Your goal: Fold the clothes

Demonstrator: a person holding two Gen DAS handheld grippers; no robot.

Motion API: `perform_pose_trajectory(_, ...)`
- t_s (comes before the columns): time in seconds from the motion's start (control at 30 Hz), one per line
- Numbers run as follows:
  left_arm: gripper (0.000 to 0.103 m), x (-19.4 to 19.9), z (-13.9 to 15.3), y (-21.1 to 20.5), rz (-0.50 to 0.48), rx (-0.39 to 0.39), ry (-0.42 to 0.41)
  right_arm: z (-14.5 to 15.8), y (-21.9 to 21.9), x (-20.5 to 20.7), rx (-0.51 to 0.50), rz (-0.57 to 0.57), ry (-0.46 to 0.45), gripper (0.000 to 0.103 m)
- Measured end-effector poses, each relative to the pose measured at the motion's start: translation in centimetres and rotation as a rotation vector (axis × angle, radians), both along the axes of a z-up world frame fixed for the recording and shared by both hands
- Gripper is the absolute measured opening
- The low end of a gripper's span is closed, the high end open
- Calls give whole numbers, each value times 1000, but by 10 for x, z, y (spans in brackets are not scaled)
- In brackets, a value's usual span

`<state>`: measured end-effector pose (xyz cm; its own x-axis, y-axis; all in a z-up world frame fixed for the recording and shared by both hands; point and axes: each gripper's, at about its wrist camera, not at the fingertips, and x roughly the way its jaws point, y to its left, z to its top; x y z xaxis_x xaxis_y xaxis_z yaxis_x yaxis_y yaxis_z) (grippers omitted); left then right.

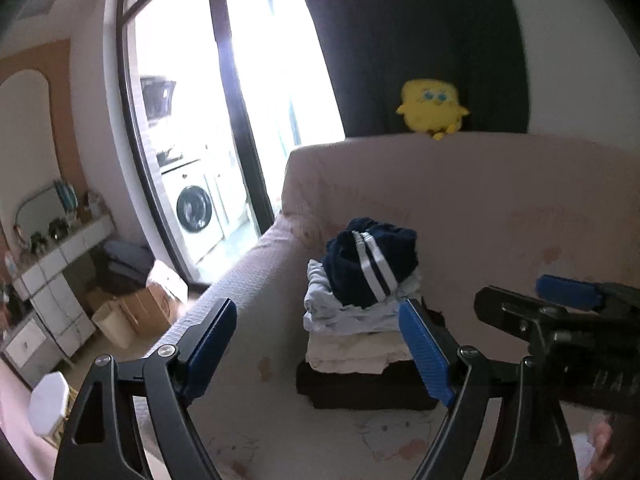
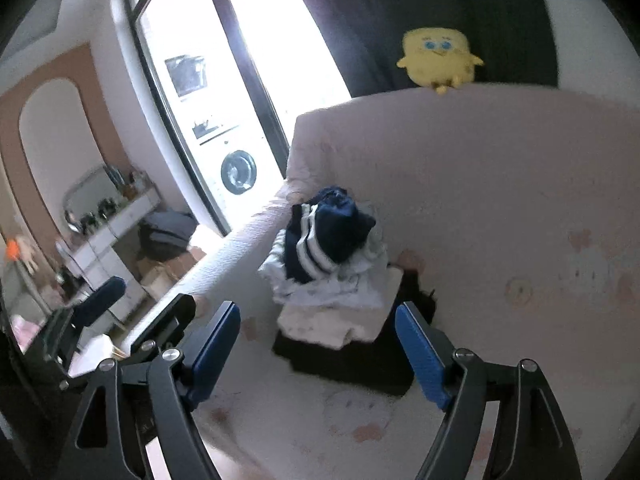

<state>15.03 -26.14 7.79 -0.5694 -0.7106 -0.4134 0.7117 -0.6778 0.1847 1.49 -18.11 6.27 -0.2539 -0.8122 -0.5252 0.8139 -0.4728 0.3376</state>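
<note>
Left gripper [image 1: 320, 344] gapes empty; right gripper [image 2: 318, 354] empty too (jaws opening). Beyond them: soft folded stack [image 1: 360, 320], striped navy garment [image 1: 370, 266] crumpled atop, on pink sofa [image 1: 500, 200].

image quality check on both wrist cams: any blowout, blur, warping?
Left wrist: glass door blown out to white, door frame bowed by the fisheye, clothes stack fairly sharp, dark vignette at the corners. Right wrist: same blowout at the door, stack and sofa smeared by motion blur, only the claw fingers crisp.
</note>
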Motion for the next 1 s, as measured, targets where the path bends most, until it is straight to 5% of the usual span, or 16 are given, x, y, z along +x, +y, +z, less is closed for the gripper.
perform_pose_trajectory(0.23, 96, 40, 5, 40, -9, 16, 76, 16, 50, 37, -25, -64, 106, 88)
perform_pose_trajectory(0.43, 97, 56, -2, 64, -32, 44, 64, 16, 75, 77, 24, -156, 280, 101)
perform_pose_trajectory(0.6, 97, 77, -25, 84, -36, 59, 67, 4, 92, 110, 33, -159, 402, 102)
perform_pose_trajectory(0.87, 97, 85, -60, 102, -81, 200, 70, -23, 114, 124, 46, -128, 368, 102)
perform_pose_trajectory(1.0, 97, 80, -69, 111, -63, 201, 59, -32, 120, 121, 76, -131, 365, 102)
